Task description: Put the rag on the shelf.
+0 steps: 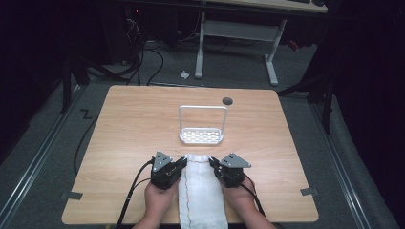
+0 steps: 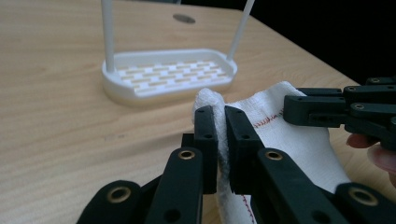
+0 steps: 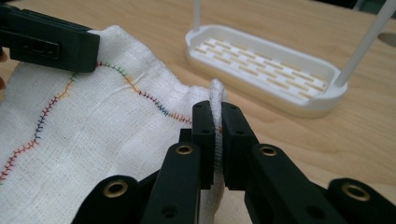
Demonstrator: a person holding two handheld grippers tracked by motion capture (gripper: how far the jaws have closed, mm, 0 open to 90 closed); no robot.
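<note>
A white cloth (image 1: 201, 191) with coloured stitching lies lengthwise on the wooden table (image 1: 133, 124), reaching past its near edge. My left gripper (image 1: 183, 162) is shut on the cloth's far left corner (image 2: 208, 99). My right gripper (image 1: 213, 164) is shut on the far right corner (image 3: 216, 91). In the left gripper view the cloth (image 2: 299, 140) runs rightwards to the other gripper's jaws. The stitched hem (image 3: 135, 88) shows in the right gripper view. A white rack (image 1: 202, 136) with a slotted base and a tall hoop handle stands just beyond the cloth.
A dark round grommet hole (image 1: 227, 100) sits near the table's far edge. Bare wood spreads to the left and right of the rack (image 2: 168, 74). Beyond the table are a desk frame (image 1: 236, 33) and cables on the floor.
</note>
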